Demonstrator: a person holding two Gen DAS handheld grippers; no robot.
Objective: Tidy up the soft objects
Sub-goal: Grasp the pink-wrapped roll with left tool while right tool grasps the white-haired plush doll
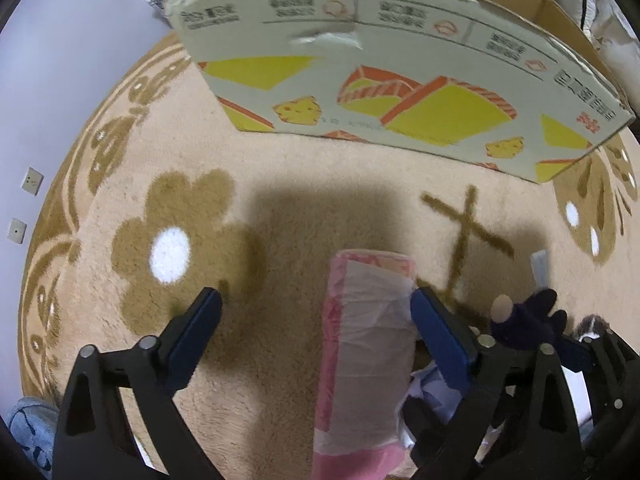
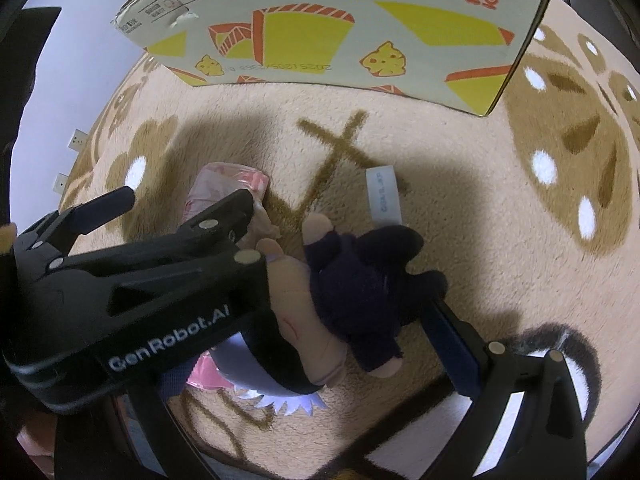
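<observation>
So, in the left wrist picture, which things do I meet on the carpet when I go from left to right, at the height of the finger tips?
Brown flower pattern with a white middle → pink wrapped bundle → brown cross pattern → dark blue doll.

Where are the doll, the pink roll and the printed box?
doll (image 2: 360,280), right wrist view, on its dark body.
pink roll (image 1: 368,344), left wrist view, on its clear wrapping.
box (image 1: 400,76), left wrist view, on its printed side.
</observation>
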